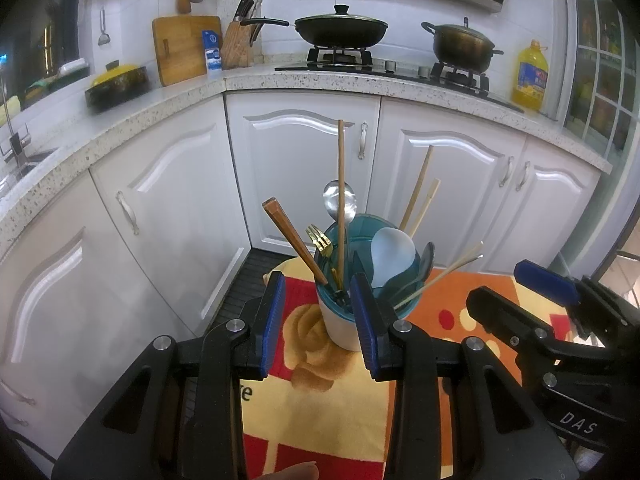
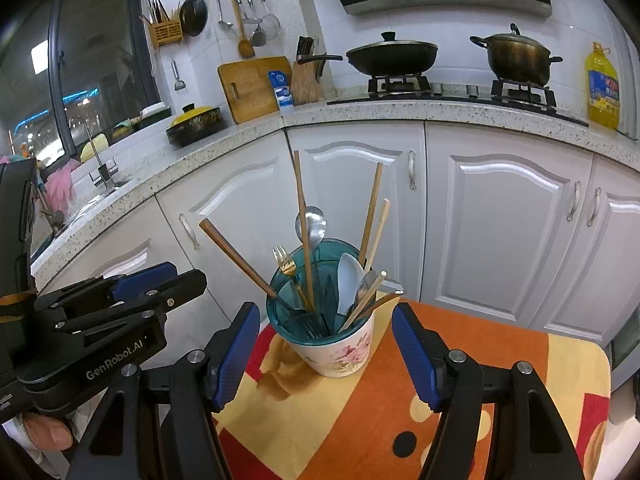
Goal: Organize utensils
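Between the left gripper's (image 1: 322, 312) blue-padded jaws, which stand partly open with nothing pressed between them, the utensil cup (image 1: 340, 324) shows in the left wrist view; it stands beyond the pads, so whether the pads touch it cannot be told. The right gripper (image 2: 326, 354) hovers with its jaws spread wider than the cup (image 2: 340, 350), one pad on each side of it and clear of its wall, gripping nothing. The cup is white with a pink flower print and a teal insert (image 2: 316, 280), and it stands upright on the bench (image 2: 500, 352), which is covered with a red, orange and yellow cloth. Inside it stand a brown-handled utensil (image 2: 236, 258) leaning left, a gold fork (image 2: 285, 265), a steel spoon (image 2: 311, 220), a pale blue spoon (image 2: 349, 280) and several wooden chopsticks (image 2: 302, 224). Each gripper appears at the edge of the other's view. Behind the bench run white cabinet doors (image 2: 500, 216) under a speckled worktop (image 2: 360, 114) carrying a lidded wok (image 2: 390, 56), a stockpot (image 2: 518, 58), a knife block (image 2: 306, 80), a cutting board (image 2: 250, 88) and a yellow oil bottle (image 2: 602, 88).
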